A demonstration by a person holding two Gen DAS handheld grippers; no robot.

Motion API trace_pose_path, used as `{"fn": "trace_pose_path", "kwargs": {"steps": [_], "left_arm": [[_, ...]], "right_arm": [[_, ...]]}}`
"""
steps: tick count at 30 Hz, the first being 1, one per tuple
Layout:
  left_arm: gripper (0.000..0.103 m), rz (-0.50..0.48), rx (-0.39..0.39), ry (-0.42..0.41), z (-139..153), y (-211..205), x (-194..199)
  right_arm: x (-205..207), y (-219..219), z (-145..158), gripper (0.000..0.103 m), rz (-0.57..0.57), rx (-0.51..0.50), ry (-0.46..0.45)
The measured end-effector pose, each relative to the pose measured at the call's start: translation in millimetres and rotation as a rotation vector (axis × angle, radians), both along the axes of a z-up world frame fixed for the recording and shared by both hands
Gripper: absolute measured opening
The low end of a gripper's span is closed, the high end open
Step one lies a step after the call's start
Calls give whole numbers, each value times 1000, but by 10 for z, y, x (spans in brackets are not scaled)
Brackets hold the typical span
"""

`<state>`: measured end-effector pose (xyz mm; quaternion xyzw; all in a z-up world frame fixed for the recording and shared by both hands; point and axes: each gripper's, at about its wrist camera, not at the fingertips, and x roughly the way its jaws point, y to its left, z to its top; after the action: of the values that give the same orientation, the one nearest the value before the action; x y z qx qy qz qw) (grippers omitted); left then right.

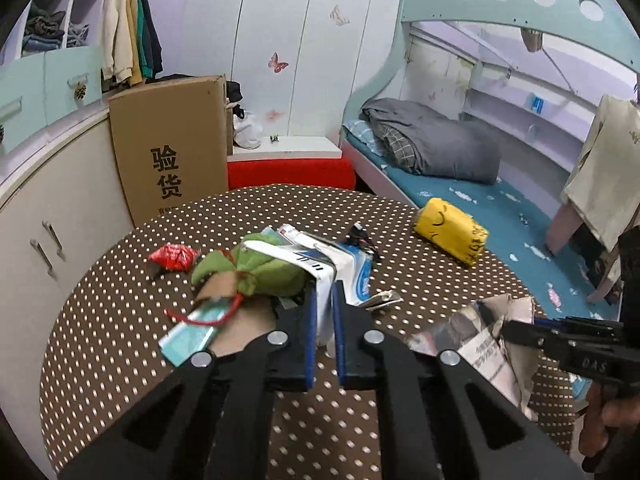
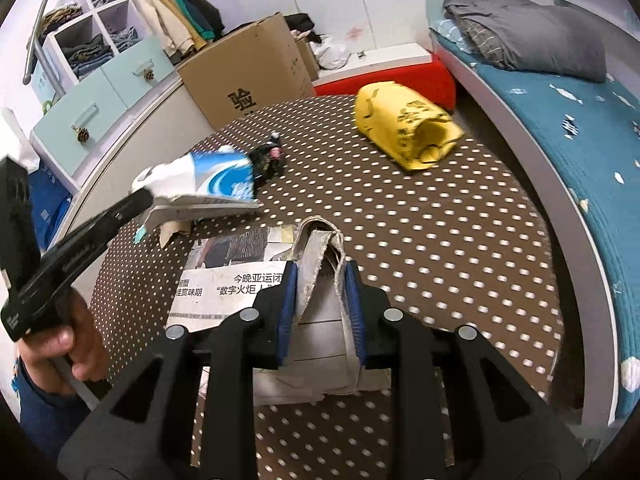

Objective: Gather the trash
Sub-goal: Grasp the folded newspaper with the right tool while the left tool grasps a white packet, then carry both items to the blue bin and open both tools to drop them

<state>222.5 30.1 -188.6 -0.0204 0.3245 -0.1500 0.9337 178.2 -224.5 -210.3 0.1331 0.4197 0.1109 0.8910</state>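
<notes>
Red wrapper [image 1: 173,259]: we see it crumpled near the surface's [image 1: 248,208] left edge.
Green pouch [image 1: 256,276]: just right of the wrapper, lying on card scraps.
Left claw [image 1: 323,300]: we hold it pressed together, pinching a white-and-blue carton [image 1: 320,270] beside the pouch.
Black scrap [image 2: 269,156]: past the carton, toward the far edge.
Right claw [image 2: 320,280]: we have it pinching a folded newspaper [image 2: 320,252] over the near edge.
Yellow bag [image 2: 404,128]: lies alone at the far right edge, well apart from both claws.
Bed [image 2: 560,120]: right of the surface.
</notes>
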Motion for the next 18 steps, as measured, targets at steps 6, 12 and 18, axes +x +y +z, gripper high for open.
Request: {"fn": "trace_pose_path", "kwargs": {"steps": [6, 12, 18], "left_arm": [[9, -39, 42, 18, -51, -148, -94], [9, -22, 30, 45, -177, -209, 60], [5, -35, 12, 8, -78, -238, -2]], "right_arm": [[-91, -164, 35, 24, -33, -9, -7], [-144, -209, 38, 24, -42, 2, -11], [-212, -321, 119, 24, -67, 7, -34]]}}
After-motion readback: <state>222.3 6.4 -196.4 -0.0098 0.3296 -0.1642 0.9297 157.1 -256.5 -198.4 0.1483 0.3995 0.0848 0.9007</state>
